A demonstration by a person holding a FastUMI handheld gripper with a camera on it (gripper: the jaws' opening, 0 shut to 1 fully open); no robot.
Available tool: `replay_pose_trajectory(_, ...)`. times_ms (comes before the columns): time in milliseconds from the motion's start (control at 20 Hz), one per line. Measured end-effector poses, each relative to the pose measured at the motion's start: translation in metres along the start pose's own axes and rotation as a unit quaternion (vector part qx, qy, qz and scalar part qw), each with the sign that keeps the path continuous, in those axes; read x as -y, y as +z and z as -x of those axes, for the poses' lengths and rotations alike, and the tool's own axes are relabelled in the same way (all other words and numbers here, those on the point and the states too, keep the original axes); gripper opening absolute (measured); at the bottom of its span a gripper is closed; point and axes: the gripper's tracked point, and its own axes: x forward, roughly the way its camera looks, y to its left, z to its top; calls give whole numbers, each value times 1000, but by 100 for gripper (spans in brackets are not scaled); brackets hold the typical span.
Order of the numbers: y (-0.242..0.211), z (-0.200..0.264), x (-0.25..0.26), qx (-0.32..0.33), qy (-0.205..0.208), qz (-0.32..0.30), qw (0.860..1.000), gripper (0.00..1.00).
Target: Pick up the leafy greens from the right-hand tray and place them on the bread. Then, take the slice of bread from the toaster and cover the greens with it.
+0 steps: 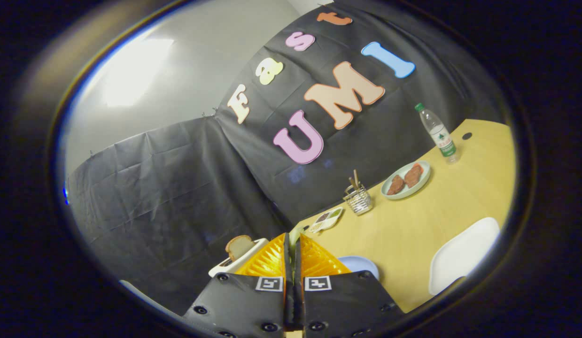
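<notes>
My gripper (293, 244) is held high and tilted over the wooden table (413, 234), its fingers pressed almost together. A thin pale green piece of leafy greens (294, 233) pokes out from between the fingertips, and most of it is hidden by the fingers. Just left of the fingers stands a white toaster (227, 266) with a slice of bread (239, 246) sticking up from its slot. A pale blue plate (363, 265) peeks out behind the right finger; what lies on it is hidden. A white tray (462, 256) lies further right.
Beyond the fingers are a small divided dish (327, 218), a wire basket with sticks (359, 198), a green plate (427, 174) with two reddish pieces, and a water bottle (437, 134). Black cloth walls close off the back and left.
</notes>
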Motion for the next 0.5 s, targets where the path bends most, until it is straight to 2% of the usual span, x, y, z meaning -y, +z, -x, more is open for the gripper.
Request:
replay_pose_trajectory(100, -16, -19, -13, -7, 10, -16, 1000, 3)
replay_pose_trajectory(250, -44, -46, -10, -17, -5, -28, 999, 3)
replay_pose_trajectory(350, -66, -59, 5, -34, -34, -31, 998, 3)
replay_pose_trajectory(500, -85, -63, 39, -54, -102, 0, 993, 3)
